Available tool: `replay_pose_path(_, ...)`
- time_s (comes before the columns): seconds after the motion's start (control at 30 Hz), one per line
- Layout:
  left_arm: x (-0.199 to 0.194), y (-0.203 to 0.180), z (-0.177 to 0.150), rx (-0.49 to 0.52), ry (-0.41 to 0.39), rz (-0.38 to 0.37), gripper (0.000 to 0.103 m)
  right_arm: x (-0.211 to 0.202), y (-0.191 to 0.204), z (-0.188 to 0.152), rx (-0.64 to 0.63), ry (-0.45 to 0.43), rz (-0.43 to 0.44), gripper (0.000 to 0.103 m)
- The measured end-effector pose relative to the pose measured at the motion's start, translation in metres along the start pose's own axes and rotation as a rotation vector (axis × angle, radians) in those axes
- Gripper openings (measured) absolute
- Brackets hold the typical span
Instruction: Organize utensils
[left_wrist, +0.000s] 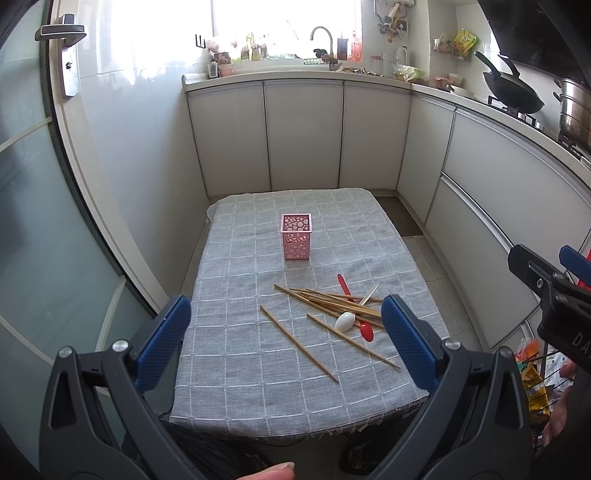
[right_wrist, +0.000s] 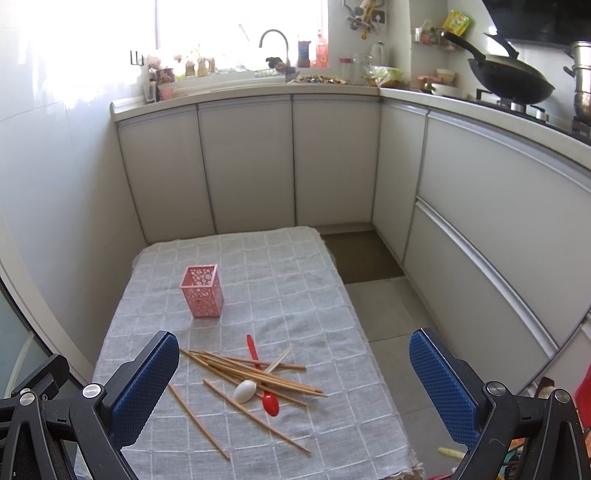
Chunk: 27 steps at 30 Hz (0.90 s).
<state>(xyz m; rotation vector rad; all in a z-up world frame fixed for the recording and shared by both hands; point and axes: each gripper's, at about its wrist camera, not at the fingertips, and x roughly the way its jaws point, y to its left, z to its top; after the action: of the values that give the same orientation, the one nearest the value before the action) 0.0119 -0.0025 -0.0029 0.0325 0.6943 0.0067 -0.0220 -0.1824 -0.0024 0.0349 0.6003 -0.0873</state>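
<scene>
Left hand-held gripper (left_wrist: 286, 332) gapes; only its view shows door handle (left_wrist: 61, 33).

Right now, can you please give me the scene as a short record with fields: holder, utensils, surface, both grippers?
holder: pink perforated plastic cup, upright, nothing visible inside
utensils: wooden chopsticks in a loose pile, white spoon and red spoon among them
surface: grey checked tablecloth
left gripper: open, holding nothing
right gripper: open, holding nothing
</scene>
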Motion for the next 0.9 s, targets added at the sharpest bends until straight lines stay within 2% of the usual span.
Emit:
replay_pose_path(0.27,0.026,0.013,0.004,-0.035,-0.009,-0.023,0.102,0.022,-0.002,0.0,-0.011,0.03,0.0,0.102)
replay_pose_path(0.37,0.053,0.023,0.005,-0.053,0.04,-0.045,0.102,0.039,-0.002,-0.001,-0.022,0.058,-0.004,0.102)
replay_pose_path(0.5,0.1,0.036,0.001,-0.095,0.128,-0.057,0.102,0.073,-0.003,-0.003,-0.035,0.112,0.014,0.102)
replay_pose_path(0.6,0.141,0.047,-0.006,-0.128,0.241,-0.093,0.102,0.102,-0.003,-0.007,-0.044,0.16,0.033,0.102)
replay_pose_path(0.73,0.201,0.063,-0.024,-0.226,0.373,-0.15,0.102,0.144,-0.005,-0.012,-0.038,0.228,0.095,0.102)
replay_pose_path(0.9,0.272,0.07,-0.047,-0.293,0.508,-0.16,0.082,0.201,0.004,-0.021,-0.053,0.331,0.2,0.102)
